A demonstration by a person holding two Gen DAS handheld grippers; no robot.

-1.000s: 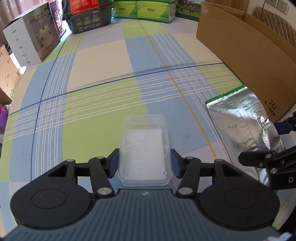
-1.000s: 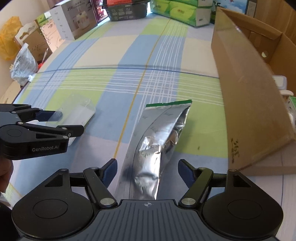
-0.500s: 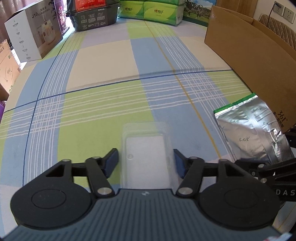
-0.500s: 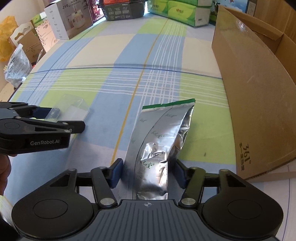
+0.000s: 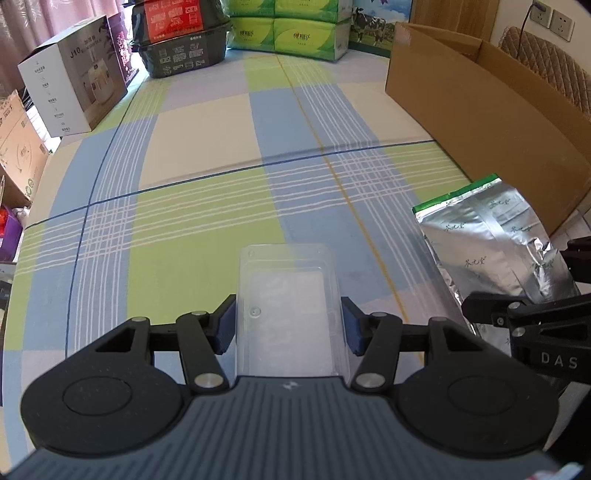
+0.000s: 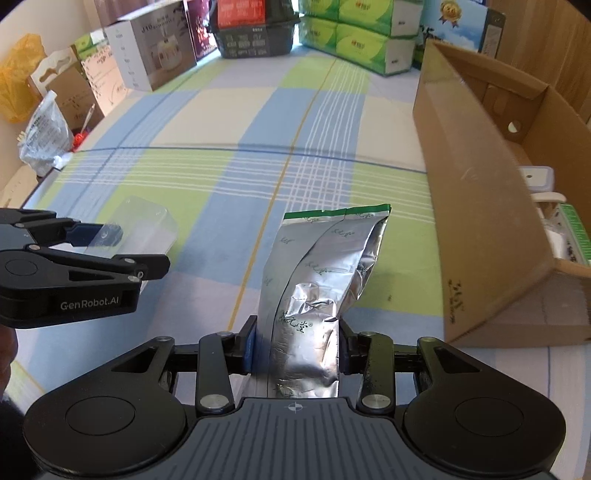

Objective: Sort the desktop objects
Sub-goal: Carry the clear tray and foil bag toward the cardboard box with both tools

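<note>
The left tongs [image 5: 288,325] are closed on a clear plastic box [image 5: 286,295]; both blue pads [image 5: 226,325] press against its side walls. The box sticks out forward from the tongs, above the checked cloth [image 5: 207,221] that covers the bench.

The right tongs [image 6: 297,349] are closed on a silver foil bag [image 6: 317,280] with a green top edge. The pads hold its lower, wrinkled part, and the bag points away from the camera, raised above the cloth. In the right wrist view the left tongs with the clear box are seen at the left, well apart from the bag.

Just to the right of the bag stands an open cardboard box [image 6: 476,192], with some white and green items inside. At the far end of the bench are green tissue packs [image 5: 291,33], a dark basket [image 5: 184,51] and a white carton [image 5: 74,77].
</note>
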